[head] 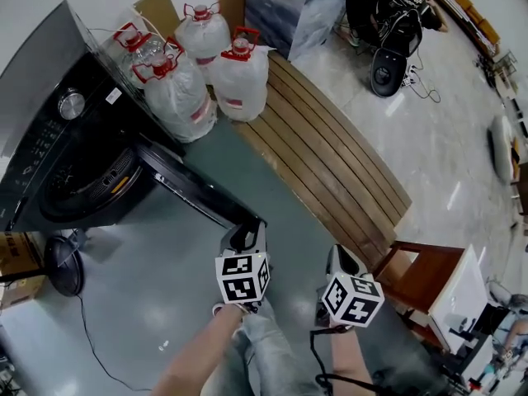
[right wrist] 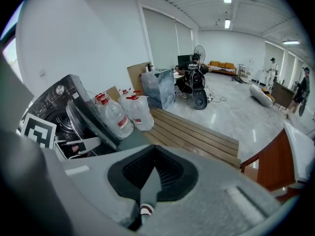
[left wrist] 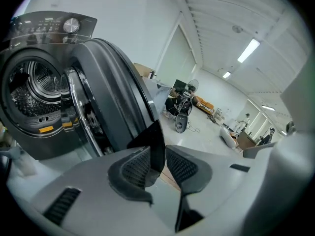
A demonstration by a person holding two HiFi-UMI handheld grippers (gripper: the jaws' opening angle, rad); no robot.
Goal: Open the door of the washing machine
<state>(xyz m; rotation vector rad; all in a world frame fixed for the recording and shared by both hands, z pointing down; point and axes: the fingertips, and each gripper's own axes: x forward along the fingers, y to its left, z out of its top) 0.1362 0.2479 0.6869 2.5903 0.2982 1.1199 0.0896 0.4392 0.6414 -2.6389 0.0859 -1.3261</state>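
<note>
The black front-loading washing machine [head: 58,151] stands at the left. Its round door [head: 198,190] is swung out wide toward me. In the left gripper view the door [left wrist: 115,92] stands edge-on beside the bare steel drum [left wrist: 32,90]. My left gripper [head: 245,239] is shut on the door's outer edge, and a dark corner of that edge sits between its ribbed pads [left wrist: 135,168]. My right gripper [head: 342,261] hangs to the right of the door, apart from it, shut with nothing in it; in its own view the right gripper [right wrist: 153,173] has its fingertips meeting.
Three large water jugs [head: 190,85] stand beside the machine at the end of a slatted wooden bench [head: 330,163]. A wooden chair [head: 425,280] is at the right, a small floor fan [head: 63,264] and a cardboard box [head: 16,262] at the left. A person [head: 396,7] sits far off.
</note>
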